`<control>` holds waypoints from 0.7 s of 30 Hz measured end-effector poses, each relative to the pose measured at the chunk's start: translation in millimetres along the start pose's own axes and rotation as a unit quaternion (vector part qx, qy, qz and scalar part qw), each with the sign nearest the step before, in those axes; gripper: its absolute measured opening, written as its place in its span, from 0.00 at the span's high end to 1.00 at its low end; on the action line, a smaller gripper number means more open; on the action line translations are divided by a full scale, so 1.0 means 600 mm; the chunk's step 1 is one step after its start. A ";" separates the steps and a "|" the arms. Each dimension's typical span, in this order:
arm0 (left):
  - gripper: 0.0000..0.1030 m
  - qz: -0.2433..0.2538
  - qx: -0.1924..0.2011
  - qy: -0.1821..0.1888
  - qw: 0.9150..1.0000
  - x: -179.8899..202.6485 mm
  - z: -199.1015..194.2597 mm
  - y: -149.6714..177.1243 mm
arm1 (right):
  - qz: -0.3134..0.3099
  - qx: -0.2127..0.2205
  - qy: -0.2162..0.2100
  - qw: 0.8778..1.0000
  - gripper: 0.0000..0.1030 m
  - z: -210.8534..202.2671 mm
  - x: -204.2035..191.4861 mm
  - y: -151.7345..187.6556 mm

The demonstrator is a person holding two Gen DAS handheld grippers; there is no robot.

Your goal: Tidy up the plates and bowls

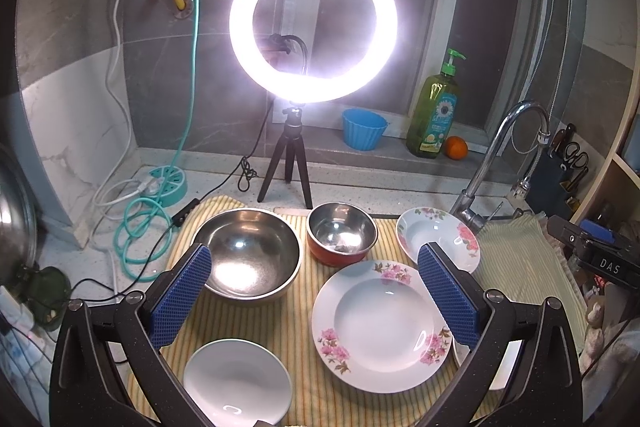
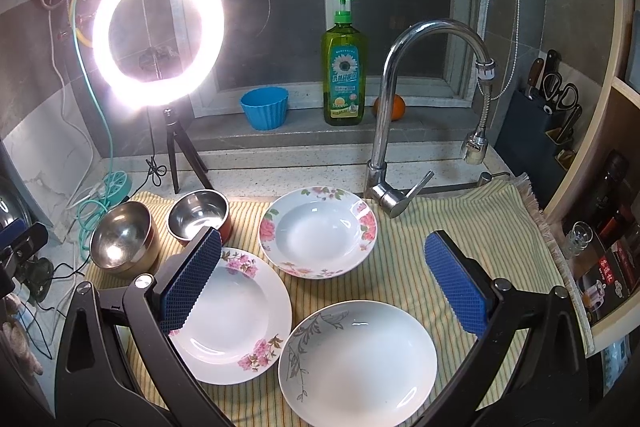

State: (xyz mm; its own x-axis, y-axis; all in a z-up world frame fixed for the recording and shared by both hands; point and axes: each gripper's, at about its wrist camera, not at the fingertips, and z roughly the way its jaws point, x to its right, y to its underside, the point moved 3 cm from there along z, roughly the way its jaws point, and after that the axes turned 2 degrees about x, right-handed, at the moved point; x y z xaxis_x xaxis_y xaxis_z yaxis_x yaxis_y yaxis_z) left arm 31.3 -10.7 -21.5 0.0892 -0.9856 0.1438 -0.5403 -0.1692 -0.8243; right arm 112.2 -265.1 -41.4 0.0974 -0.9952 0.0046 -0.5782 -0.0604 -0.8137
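Striped cloth (image 2: 460, 219) bears floral plates (image 2: 318, 231), steel bowls (image 1: 248, 251); both hand-held grippers (image 1: 316, 291) (image 2: 324, 283) spread, empty.

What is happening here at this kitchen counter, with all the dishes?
A person holds two tongs over a striped cloth laid with dishes. Both the left tongs and the right tongs are open and hold nothing. Two steel bowls and several plates lie separately, not yet stacked.
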 end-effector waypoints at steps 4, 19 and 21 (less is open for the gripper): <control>0.01 0.000 -0.001 0.000 1.000 0.002 0.000 0.000 | 0.000 0.001 0.001 1.000 0.00 0.000 0.001 0.001; 0.01 0.002 -0.002 -0.001 1.000 0.005 0.001 0.006 | 0.001 0.000 0.000 1.000 0.00 -0.001 0.001 0.002; 0.01 0.001 -0.003 -0.001 1.000 0.004 0.001 0.006 | 0.001 0.000 0.000 1.000 0.00 -0.002 0.001 0.002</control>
State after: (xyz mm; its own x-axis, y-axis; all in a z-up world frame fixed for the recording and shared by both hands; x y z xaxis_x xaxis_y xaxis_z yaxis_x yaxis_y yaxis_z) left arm 30.1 -13.7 -24.6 0.0893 -0.9860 0.1407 -0.5457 -0.1666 -0.8212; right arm 110.7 -265.6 -41.8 0.0956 -0.9954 0.0035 -0.5779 -0.0584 -0.8140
